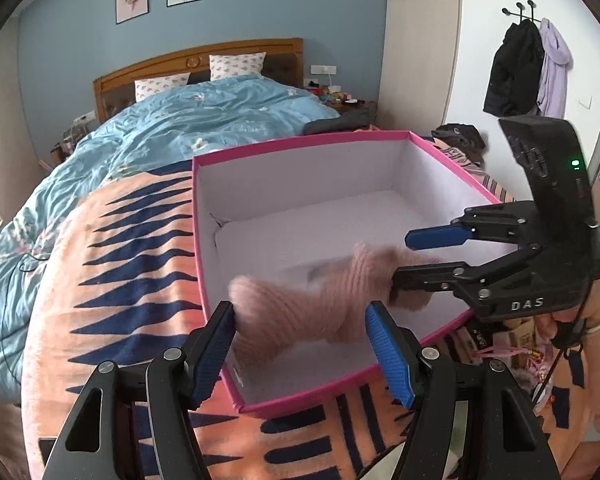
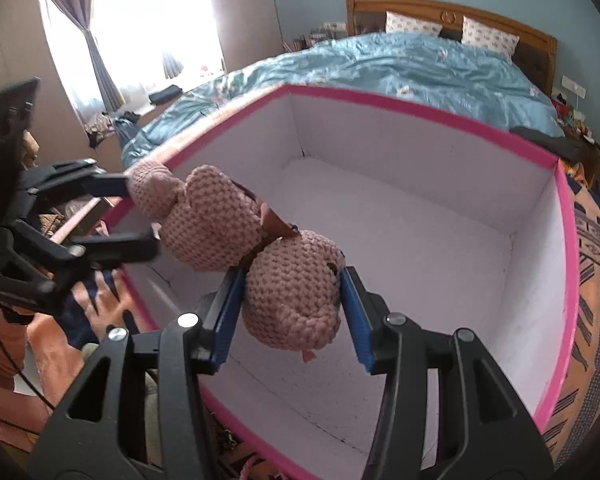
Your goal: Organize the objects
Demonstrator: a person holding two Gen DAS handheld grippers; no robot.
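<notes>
Over the pink box point(image 2: 420, 108), near its front wall: crochet toy point(image 2: 220, 220) slung between both tools. Right gripper point(image 2: 292, 312) clamps head end; left gripper point(image 1: 300, 344) clamps the other end.

Beyond the gripper, a blue duvet point(image 1: 204, 120) covers the bed; coats point(image 1: 524, 68) hang to its right.

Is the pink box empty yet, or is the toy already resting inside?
Empty. The box floor is bare; the crocheted toy hangs above it, gripped by the left gripper and right gripper.
</notes>
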